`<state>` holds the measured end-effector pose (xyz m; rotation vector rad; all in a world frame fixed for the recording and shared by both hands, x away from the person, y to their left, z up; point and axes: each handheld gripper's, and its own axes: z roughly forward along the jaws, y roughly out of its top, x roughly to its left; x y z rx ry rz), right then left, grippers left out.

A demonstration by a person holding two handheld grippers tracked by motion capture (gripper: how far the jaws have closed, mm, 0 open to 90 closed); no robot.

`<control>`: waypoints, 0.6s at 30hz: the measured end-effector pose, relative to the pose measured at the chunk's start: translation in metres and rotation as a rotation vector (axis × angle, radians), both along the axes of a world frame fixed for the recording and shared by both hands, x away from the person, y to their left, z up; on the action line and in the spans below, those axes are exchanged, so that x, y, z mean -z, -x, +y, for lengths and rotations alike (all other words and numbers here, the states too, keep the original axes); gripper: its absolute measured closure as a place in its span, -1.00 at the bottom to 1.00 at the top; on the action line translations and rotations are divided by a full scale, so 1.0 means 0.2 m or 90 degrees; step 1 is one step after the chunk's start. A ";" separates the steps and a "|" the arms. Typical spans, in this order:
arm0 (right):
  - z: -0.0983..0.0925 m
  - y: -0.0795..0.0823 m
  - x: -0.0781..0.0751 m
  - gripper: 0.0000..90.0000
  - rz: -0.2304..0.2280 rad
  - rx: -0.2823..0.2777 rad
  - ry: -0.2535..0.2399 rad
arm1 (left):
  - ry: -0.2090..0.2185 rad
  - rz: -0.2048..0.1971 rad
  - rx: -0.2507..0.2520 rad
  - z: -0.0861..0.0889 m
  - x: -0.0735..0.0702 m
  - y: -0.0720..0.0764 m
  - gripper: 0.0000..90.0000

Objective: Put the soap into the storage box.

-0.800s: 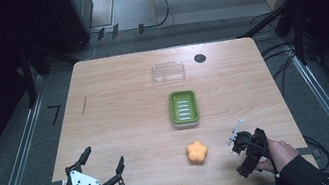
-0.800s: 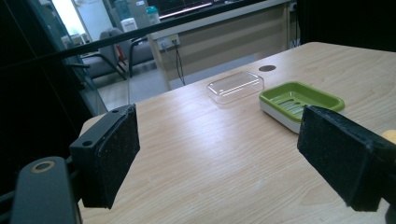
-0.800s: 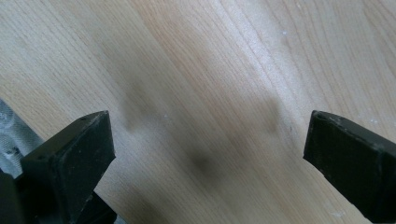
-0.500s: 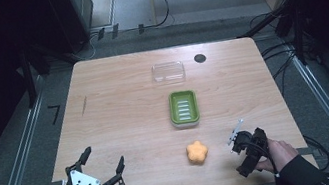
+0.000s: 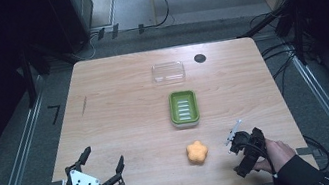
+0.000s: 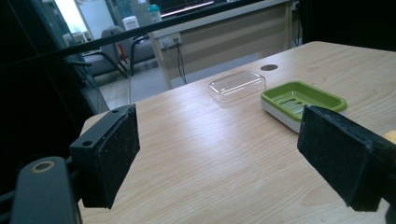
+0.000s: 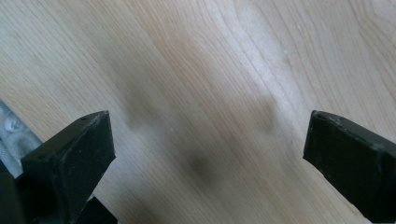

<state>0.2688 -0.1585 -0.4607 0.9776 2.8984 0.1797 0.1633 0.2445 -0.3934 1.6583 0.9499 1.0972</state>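
An orange flower-shaped soap (image 5: 197,152) lies near the table's front edge. Behind it is a green soap dish (image 5: 184,108), and farther back a clear lid (image 5: 168,72). My left gripper (image 5: 103,156) hovers at the front left corner, open, with nothing between its pads. In the left gripper view its pads (image 6: 112,154) frame the green dish (image 6: 303,98), the lid (image 6: 237,85) and a sliver of the soap (image 6: 390,136). My right gripper (image 5: 244,152) is to the right of the soap, tipped down at the wood. Its jaws (image 7: 208,154) stand wide apart over bare table.
A small black disc (image 5: 200,58) sits in the tabletop near the back edge, right of the lid. The wooden table (image 5: 119,105) has broad bare wood on its left half. Dark floor, rails and cables surround it.
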 end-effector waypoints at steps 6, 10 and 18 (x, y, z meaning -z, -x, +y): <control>0.05 0.00 -0.02 -0.95 -0.010 -0.007 -0.017 | 0.003 -0.002 -0.003 0.02 0.00 0.01 -0.71; 0.09 0.00 -0.03 -0.95 -0.009 -0.012 -0.031 | 0.005 0.002 -0.010 0.03 0.00 0.01 -0.71; 0.18 -0.02 -0.04 -0.95 -0.017 -0.043 -0.042 | -0.001 0.003 -0.013 0.02 0.00 0.02 -0.71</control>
